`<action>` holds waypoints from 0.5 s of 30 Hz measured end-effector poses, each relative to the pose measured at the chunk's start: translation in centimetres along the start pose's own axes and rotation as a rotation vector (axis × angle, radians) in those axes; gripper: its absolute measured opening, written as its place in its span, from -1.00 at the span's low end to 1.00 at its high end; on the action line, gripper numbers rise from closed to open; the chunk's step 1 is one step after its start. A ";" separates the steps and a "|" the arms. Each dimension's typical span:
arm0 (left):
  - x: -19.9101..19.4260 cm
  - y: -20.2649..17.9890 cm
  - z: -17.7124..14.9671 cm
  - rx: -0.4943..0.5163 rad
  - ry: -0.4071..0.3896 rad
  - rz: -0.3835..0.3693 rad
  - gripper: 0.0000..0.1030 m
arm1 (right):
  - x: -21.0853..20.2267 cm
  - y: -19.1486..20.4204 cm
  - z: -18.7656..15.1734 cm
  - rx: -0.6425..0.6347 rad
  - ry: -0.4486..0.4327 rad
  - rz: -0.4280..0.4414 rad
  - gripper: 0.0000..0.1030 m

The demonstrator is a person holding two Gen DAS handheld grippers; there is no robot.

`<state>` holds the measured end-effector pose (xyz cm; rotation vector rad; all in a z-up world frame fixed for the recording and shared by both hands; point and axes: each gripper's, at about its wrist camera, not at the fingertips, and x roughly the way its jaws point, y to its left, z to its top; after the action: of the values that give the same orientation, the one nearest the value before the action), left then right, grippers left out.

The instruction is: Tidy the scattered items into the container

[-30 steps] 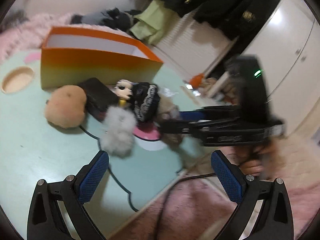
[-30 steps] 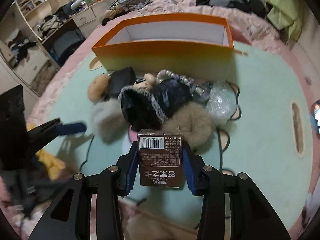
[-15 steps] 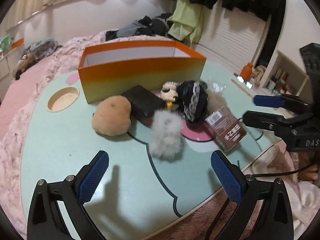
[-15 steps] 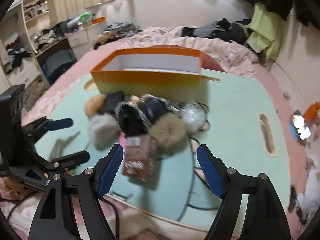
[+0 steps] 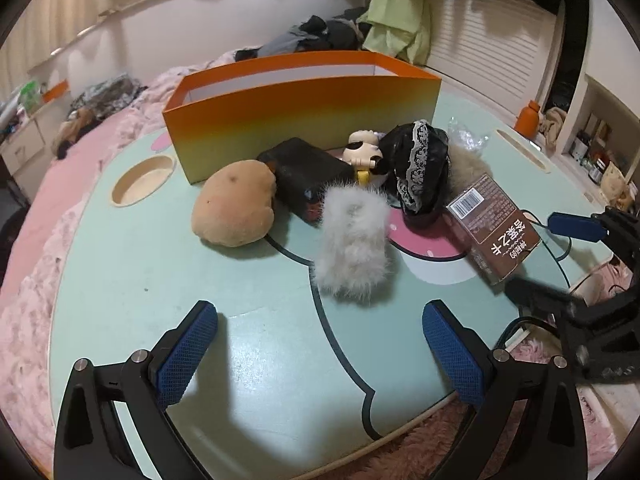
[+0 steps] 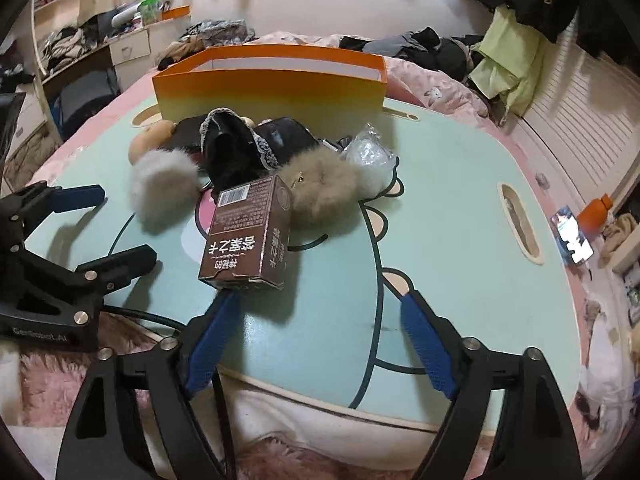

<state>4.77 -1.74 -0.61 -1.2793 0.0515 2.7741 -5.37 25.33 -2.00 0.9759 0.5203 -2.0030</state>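
Observation:
An orange box (image 5: 304,104) (image 6: 272,88) stands open-topped at the far side of the mint table (image 5: 160,280). In front of it lie a tan plush (image 5: 234,208), a black pouch (image 5: 308,172), a white fluffy pouch (image 5: 352,240) (image 6: 164,190), a doll in black lace (image 5: 416,168) (image 6: 236,148), a beige fur piece (image 6: 320,184) and a clear plastic bag (image 6: 370,156). A brown carton (image 6: 248,236) (image 5: 494,228) lies on the table just ahead of my right gripper (image 6: 320,304) (image 5: 540,256), whose jaws are opening and do not press it. My left gripper (image 5: 320,316) (image 6: 112,228) is open and holds nothing.
A round cup recess (image 5: 142,180) and a slot (image 6: 518,224) are cut into the table. A black cable (image 6: 152,318) runs along the near edge. Pink fluffy bedding surrounds the table. A phone (image 6: 572,236) and an orange bottle (image 6: 596,212) sit off to the right.
My right gripper has let go of the brown carton, opened wide and drawn back; the carton now lies on the table. The left gripper has swung to face the box and pile.

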 end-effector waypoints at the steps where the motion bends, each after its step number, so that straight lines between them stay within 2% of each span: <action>1: 0.1 -0.1 0.1 0.008 0.002 -0.004 1.00 | 0.3 -0.3 -0.1 0.014 0.017 0.029 0.99; 15: 0.3 -0.4 0.4 0.019 -0.008 -0.017 1.00 | 0.0 -0.7 -0.2 0.025 0.012 0.040 0.99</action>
<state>4.32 -1.26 -0.56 -1.2579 0.0660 2.7582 -5.83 25.83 -2.17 1.0063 0.4795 -1.9738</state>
